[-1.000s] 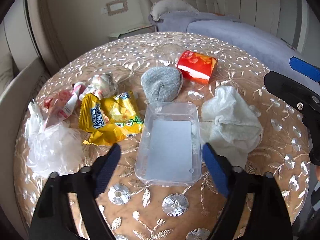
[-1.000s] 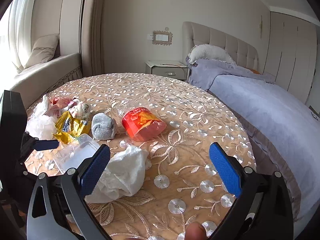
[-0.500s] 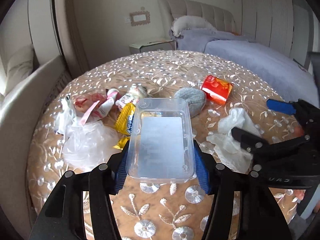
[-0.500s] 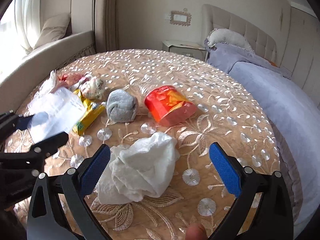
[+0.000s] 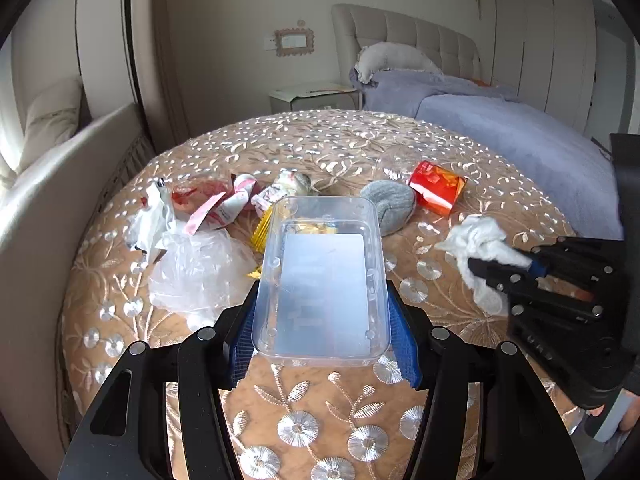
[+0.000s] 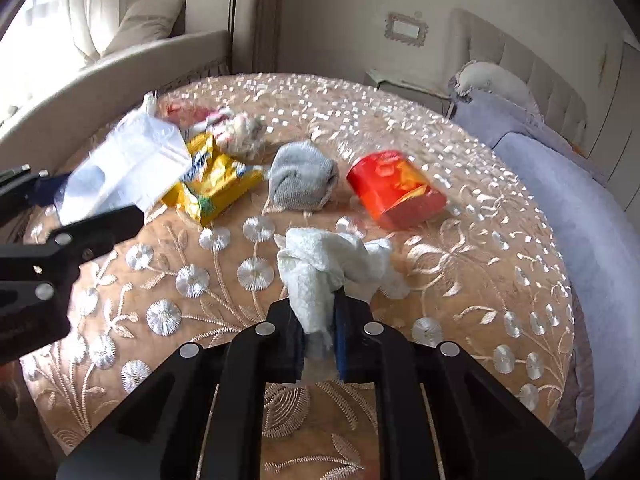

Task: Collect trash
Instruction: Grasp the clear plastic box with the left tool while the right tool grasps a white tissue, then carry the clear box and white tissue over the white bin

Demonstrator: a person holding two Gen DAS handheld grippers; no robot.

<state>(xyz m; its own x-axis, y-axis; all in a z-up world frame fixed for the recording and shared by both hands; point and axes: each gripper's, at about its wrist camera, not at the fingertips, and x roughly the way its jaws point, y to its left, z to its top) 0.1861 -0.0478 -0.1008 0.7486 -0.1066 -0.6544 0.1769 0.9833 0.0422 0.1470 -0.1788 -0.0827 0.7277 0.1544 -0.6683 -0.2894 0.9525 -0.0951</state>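
Left claw (image 5: 322,340) is gripping the clear plastic tub (image 5: 322,280) by its sides, holding it up over the table (image 5: 320,420). Right claw (image 6: 318,340) is pinching the crumpled white tissue (image 6: 320,264) tight, just off the cloth. The yellow snack bag (image 6: 216,184), grey sock (image 6: 300,176) and red wrapper (image 6: 394,190) are lying further back on the table

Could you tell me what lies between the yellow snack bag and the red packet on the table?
A rolled grey sock lies between the yellow snack bag and red packet, clearest in the right wrist view.
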